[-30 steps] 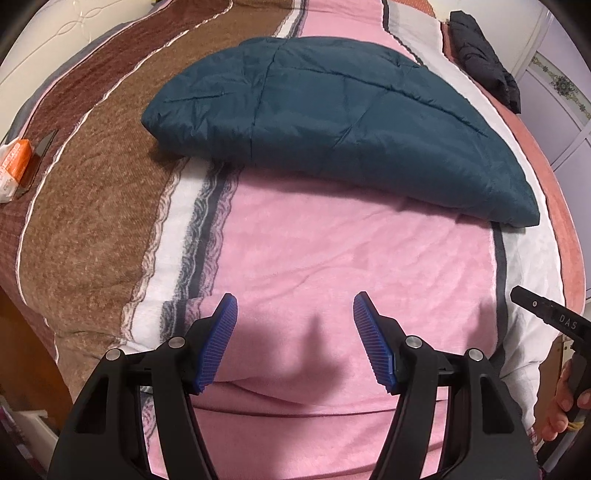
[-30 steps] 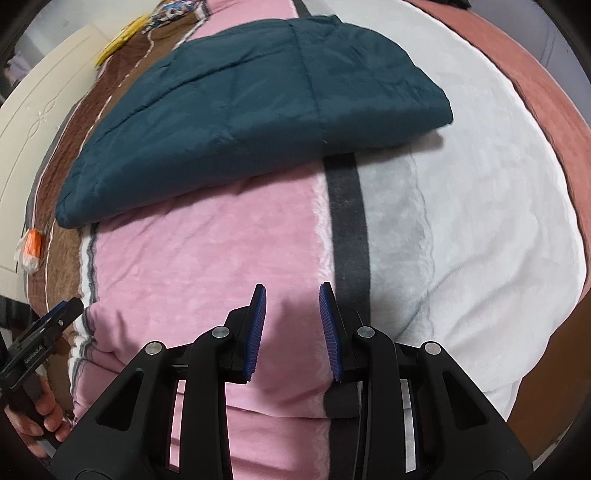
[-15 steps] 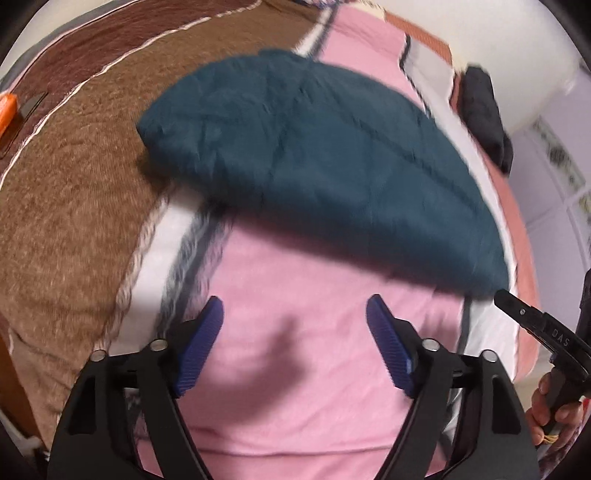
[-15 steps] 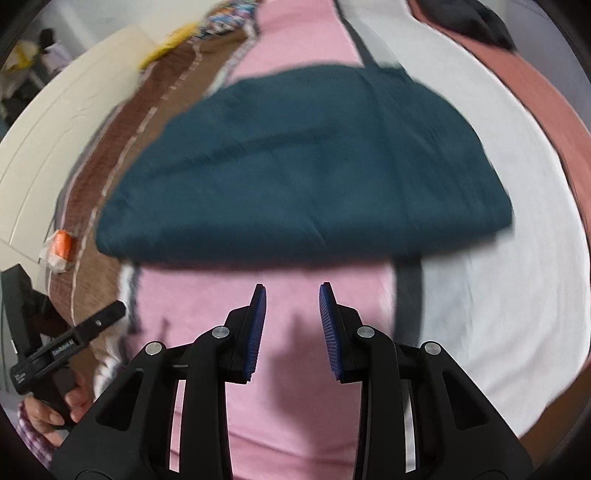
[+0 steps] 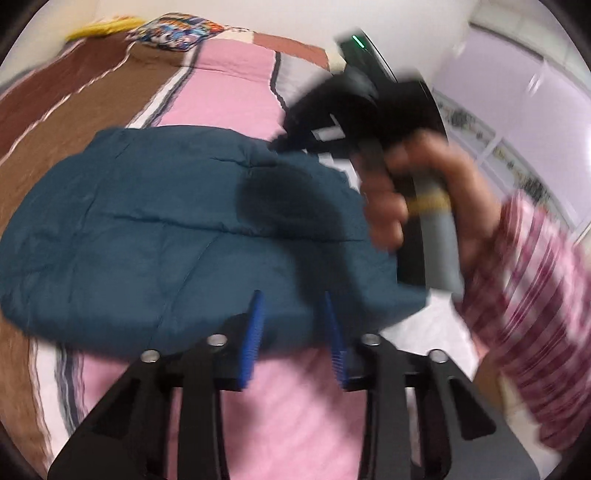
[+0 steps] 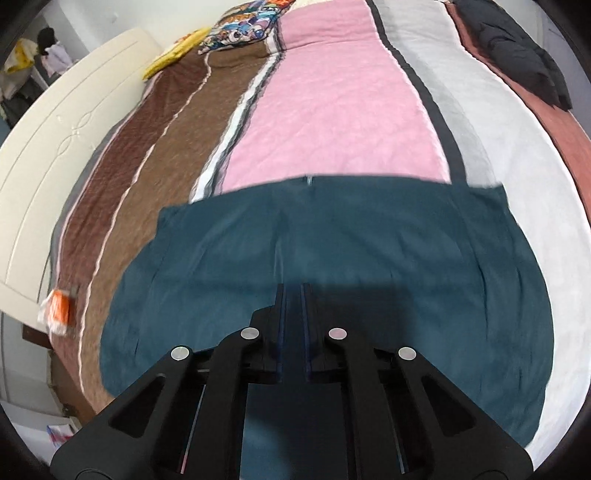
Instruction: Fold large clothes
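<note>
- The left gripper (image 5: 293, 334) was seen low in its own view, its blue fingers (image 5: 253, 339) closing with a clear gap between them; the near hem of the folded teal jacket (image 5: 147, 236) lay behind the tips, and whether it was touched could not be told through the blur.
- The right gripper (image 6: 291, 328) was held above the jacket (image 6: 369, 251), its fingers closing and almost together, with only a narrow slit left; whether cloth was pinched could not be told.
- In the left view, the right hand (image 5: 424, 192) in a striped sleeve (image 5: 535, 314) was seen over the jacket's right end.
- The jacket was spread across the striped blanket (image 6: 332, 110) on the bed, its far edge straight.
- Beyond it, open blanket ran to a patterned pillow (image 6: 240, 29).
- An orange packet (image 6: 57, 308) lay at the bed's left edge, a dark garment (image 6: 517, 48) at the far right.
- No writing could be read.
</note>
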`<action>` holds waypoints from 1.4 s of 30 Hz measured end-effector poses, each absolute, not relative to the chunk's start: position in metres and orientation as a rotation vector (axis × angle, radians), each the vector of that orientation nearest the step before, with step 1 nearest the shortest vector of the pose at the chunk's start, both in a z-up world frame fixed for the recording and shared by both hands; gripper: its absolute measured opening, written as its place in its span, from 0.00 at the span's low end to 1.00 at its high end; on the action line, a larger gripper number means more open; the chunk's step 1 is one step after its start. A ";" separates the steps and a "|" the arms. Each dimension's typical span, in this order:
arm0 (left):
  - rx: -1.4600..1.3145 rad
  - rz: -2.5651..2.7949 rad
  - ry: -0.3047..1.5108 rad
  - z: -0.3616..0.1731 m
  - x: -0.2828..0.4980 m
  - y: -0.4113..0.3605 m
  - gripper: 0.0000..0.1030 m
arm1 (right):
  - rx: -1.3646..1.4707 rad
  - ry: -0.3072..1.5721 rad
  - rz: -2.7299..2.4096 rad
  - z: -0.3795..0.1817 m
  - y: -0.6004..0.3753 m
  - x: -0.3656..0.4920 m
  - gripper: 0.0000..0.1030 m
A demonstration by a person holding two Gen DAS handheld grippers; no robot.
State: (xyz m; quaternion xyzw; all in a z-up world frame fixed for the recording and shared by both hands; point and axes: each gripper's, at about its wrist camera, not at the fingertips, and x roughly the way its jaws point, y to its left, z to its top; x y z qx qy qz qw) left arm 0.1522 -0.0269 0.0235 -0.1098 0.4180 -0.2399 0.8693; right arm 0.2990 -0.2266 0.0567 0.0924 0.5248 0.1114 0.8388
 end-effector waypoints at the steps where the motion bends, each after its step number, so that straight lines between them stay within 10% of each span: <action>1: -0.210 -0.492 0.881 0.016 0.159 -0.032 0.28 | 0.182 1.115 0.229 0.053 -0.224 0.309 0.08; 23: -0.246 -0.432 1.050 -0.056 0.187 -0.032 0.24 | 0.098 1.257 0.119 -0.036 -0.221 0.358 0.01; 31: -0.259 -0.395 0.966 -0.011 0.148 0.014 0.65 | 0.230 1.111 0.242 0.037 -0.268 0.255 0.15; 42: -0.465 -0.127 0.997 -0.026 0.125 0.117 0.71 | 0.308 1.172 0.127 0.019 -0.342 0.058 0.29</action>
